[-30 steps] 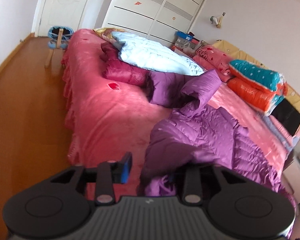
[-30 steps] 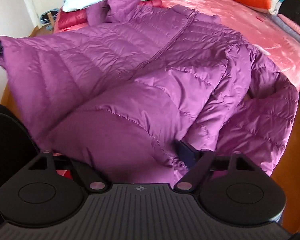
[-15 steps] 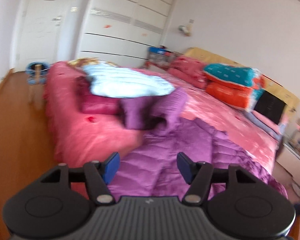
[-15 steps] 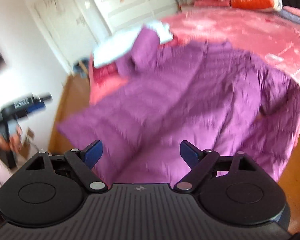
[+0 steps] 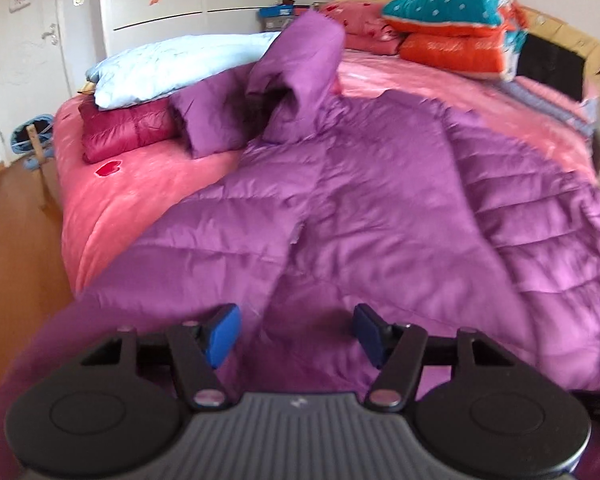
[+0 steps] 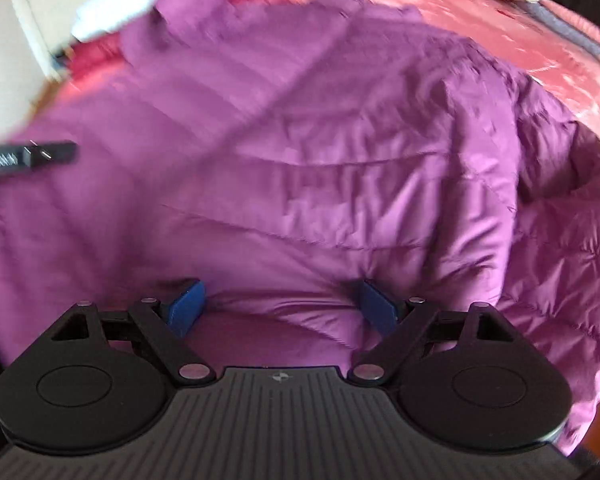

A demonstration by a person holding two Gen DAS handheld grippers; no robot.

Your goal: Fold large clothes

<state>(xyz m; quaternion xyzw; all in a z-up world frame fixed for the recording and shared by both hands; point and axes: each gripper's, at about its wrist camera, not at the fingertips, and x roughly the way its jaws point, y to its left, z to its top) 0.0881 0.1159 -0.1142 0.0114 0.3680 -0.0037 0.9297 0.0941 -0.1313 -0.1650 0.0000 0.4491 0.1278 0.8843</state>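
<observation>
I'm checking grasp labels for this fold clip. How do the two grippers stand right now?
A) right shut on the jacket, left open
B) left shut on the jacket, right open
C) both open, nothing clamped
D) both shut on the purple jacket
C: the left gripper and right gripper each show their blue pads wide apart, with the purple jacket spread on the bed beyond them, not pinched.
</observation>
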